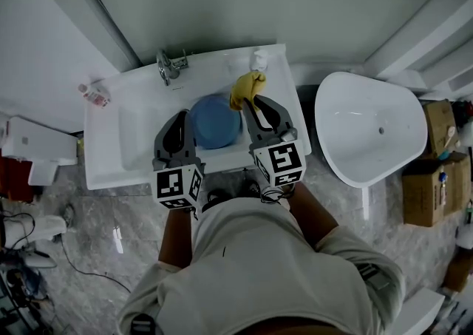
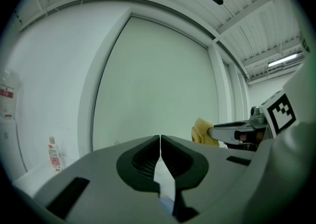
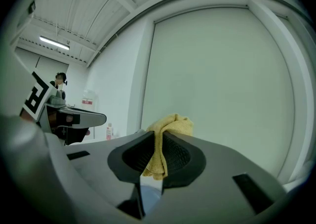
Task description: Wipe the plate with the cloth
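Note:
A round blue plate (image 1: 214, 120) is held over the white sink (image 1: 133, 130), in the middle of the head view. My left gripper (image 1: 184, 117) is at the plate's left edge, and its jaws stand shut (image 2: 160, 140) with a pale sliver of the plate's rim (image 2: 166, 188) wedged low between them. My right gripper (image 1: 250, 106) is at the plate's upper right, shut on a yellow cloth (image 1: 247, 87). The bunched cloth (image 3: 170, 125) sticks out past the right gripper's tips (image 3: 161, 136) and hangs down between the pads. From the left gripper view the cloth (image 2: 203, 132) shows beside the plate.
A chrome faucet (image 1: 171, 66) stands at the back of the sink, a small bottle (image 1: 94, 93) on its left corner and another (image 1: 259, 58) at the back right. A white tub (image 1: 369, 130) and cardboard boxes (image 1: 432, 171) stand to the right. A white unit (image 1: 37, 149) stands to the left.

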`<state>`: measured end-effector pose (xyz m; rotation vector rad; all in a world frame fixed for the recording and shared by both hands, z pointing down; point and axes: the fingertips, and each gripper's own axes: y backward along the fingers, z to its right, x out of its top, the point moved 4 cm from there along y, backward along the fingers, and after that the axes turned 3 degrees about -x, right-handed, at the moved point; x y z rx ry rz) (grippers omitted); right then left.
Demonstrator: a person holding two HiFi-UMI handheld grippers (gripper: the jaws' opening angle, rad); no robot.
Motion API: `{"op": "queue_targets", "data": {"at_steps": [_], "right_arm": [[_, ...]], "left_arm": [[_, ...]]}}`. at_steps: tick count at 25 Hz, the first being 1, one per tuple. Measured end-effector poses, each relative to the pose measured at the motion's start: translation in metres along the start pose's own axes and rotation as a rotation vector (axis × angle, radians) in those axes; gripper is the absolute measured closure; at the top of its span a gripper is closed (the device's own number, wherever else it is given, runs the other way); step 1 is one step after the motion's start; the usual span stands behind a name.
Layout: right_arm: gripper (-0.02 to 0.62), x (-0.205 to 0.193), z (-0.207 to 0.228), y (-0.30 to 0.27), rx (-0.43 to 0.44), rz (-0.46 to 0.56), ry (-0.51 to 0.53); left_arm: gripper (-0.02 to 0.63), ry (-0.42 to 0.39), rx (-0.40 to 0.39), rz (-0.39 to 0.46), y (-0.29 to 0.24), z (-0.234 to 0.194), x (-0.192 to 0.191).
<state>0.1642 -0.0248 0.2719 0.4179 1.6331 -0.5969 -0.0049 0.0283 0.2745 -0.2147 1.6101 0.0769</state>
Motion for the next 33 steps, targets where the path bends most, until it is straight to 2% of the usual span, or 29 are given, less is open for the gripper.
{"op": "queue_targets", "data": {"at_steps": [28,33], "right_arm": [[0.548,0.000,-0.008,0.003,-0.013,-0.020,0.021],[0.548,-0.001,-0.010,0.000,-0.025,-0.016,0.020]], "left_arm": [[0.583,-0.012,-0.008,-0.028,0.003,-0.011,-0.009],[0.583,-0.045,-0.012,-0.029,0.002,-0.015,-0.009]]}}
